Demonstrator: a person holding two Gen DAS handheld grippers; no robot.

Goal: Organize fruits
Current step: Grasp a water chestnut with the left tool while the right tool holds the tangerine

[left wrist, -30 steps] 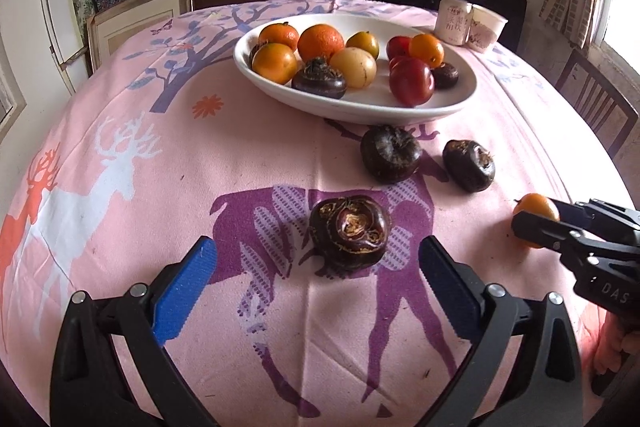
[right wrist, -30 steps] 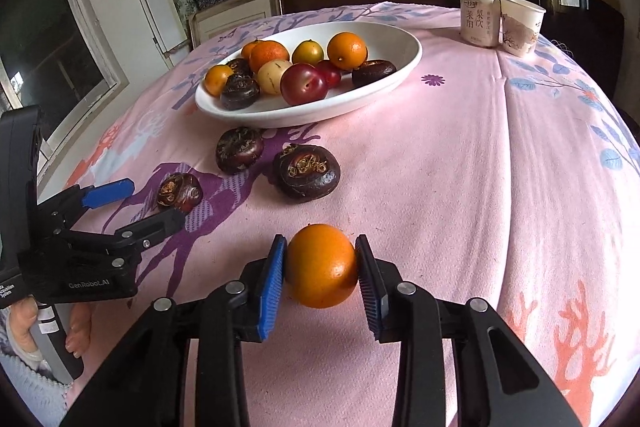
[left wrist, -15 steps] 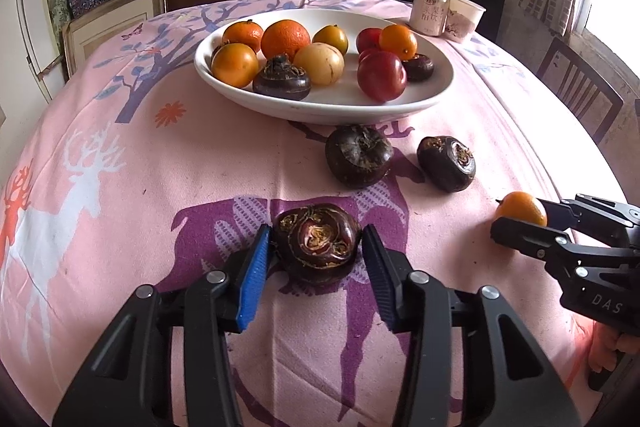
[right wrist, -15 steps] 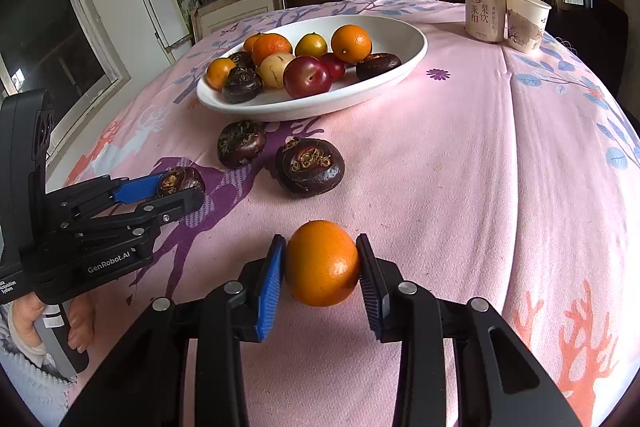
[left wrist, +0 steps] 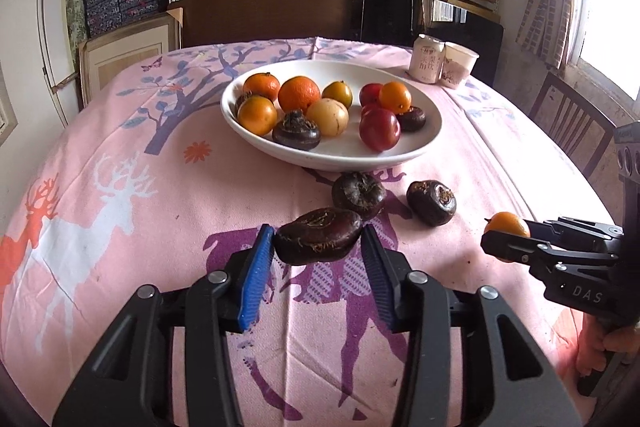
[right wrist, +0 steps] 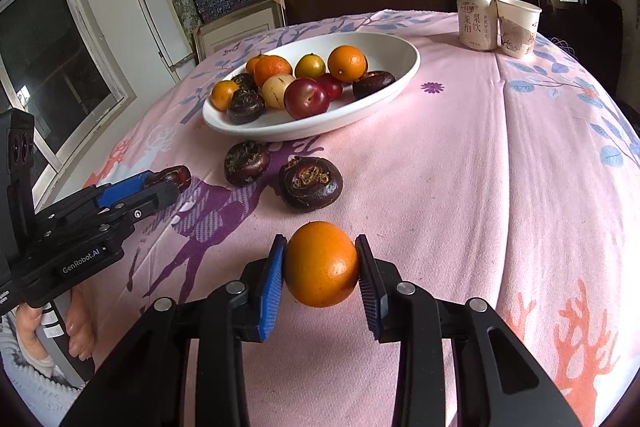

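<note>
My left gripper (left wrist: 318, 253) is shut on a dark brown water chestnut (left wrist: 319, 235) and holds it above the pink cloth. My right gripper (right wrist: 320, 269) is shut on an orange (right wrist: 322, 263), also lifted; it shows in the left wrist view (left wrist: 506, 225) at the right. A white oval bowl (left wrist: 430, 131) with several oranges, plums and chestnuts sits beyond. Two more water chestnuts (left wrist: 359, 195) (left wrist: 432, 202) lie on the cloth in front of the bowl, also in the right wrist view (right wrist: 247, 163) (right wrist: 311, 183).
A drink can (right wrist: 477, 21) and a paper cup (right wrist: 518, 21) stand at the far right of the table. A wooden chair (left wrist: 576, 131) stands off the right edge. Shelves with boxes line the back wall.
My left gripper closed on the water chestnut and has lifted it off the cloth, tilting it. My right gripper keeps its hold on the orange and has risen slightly.
</note>
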